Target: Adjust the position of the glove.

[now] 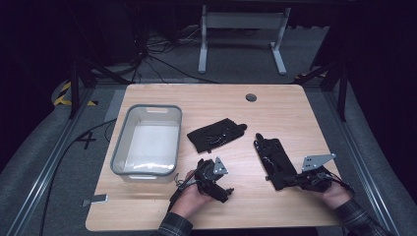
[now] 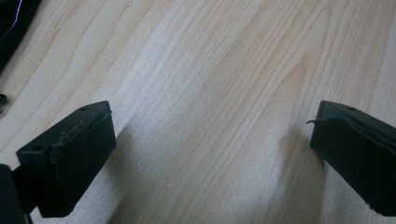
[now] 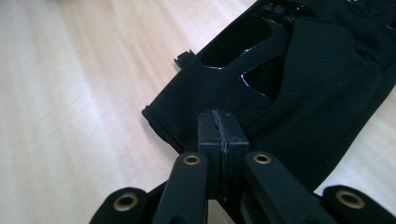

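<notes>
1. High view: wooden table [image 1: 275, 105] carries a grey bin [image 1: 147, 140] at left, one black glove [image 1: 216, 133] just right of the bin, a second black glove [image 1: 273, 158] farther right. Nothing lies between the two gloves. Left gripper [image 1: 223, 192] sits near the bin's front corner, on bare wood. Right gripper [image 1: 290, 181] meets the near cuff of the right-hand glove.
2. Left gripper view: jaws stand wide apart over bare wood grain, nothing between them; dark fabric edge [image 2: 11, 28] at top left corner.
3. Right gripper view: jaws pressed together, pinching the cuff edge of the glove [image 3: 303, 93], which lies flat on the table, openings on its back showing.
</notes>
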